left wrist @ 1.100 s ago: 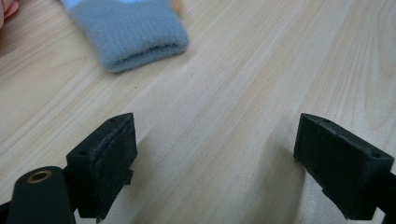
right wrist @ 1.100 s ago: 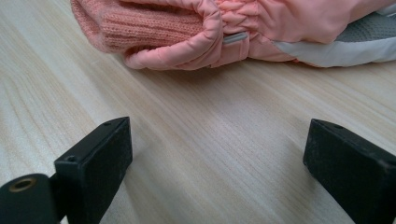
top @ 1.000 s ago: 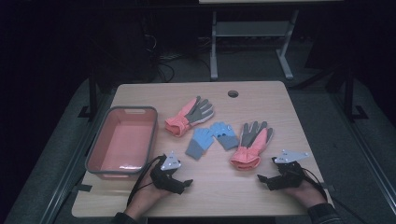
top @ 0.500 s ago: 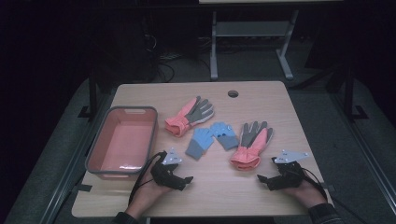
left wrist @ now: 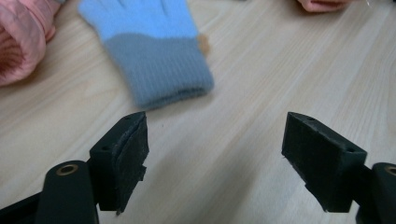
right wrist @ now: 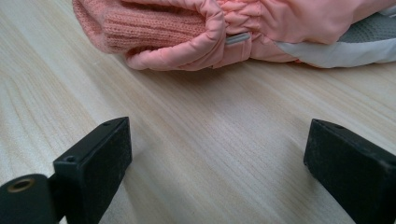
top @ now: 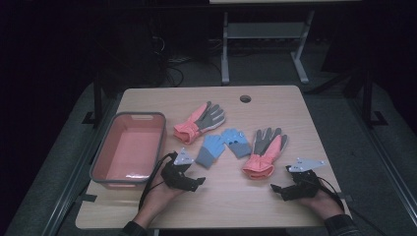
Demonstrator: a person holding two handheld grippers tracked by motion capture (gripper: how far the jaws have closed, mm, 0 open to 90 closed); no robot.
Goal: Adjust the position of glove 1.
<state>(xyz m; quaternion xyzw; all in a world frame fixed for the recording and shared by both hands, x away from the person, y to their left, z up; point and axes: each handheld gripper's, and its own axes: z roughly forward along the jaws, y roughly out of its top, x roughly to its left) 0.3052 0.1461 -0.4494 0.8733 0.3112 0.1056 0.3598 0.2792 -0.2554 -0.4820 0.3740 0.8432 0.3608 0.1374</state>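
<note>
A blue knit glove (left wrist: 149, 51) lies flat on the pale wooden table (top: 275, 103), cuff end toward the left tool (top: 189, 179) and just ahead of its jaws, apart from them with bare wood between. Its partner, a second blue glove (top: 237, 141), lies a little farther out and toward the right tool (top: 284, 191), the two touching or overlapping near the fingers. A pink and grey glove (top: 199, 121) lies beyond the left tool, past the blue pair, and a second pink and grey glove (right wrist: 224, 32) lies with its ribbed pink cuff just in front of the right tool. The four gloves look spread singly with cuffs toward the person, probably so each can be picked up by the cuff. A pink bin (top: 101, 160) with a grey rim stands beside the left tool on its outer side, empty, a likely place for the gloves to go. The left tool is released: its two black padded jaws stand well apart, hold nothing, and have just been narrowing a little with no glove between them. The right tool is also released, jaws wide, resting low over the table and touching no glove. A hand holds each tool at the near edge of the table.
</note>
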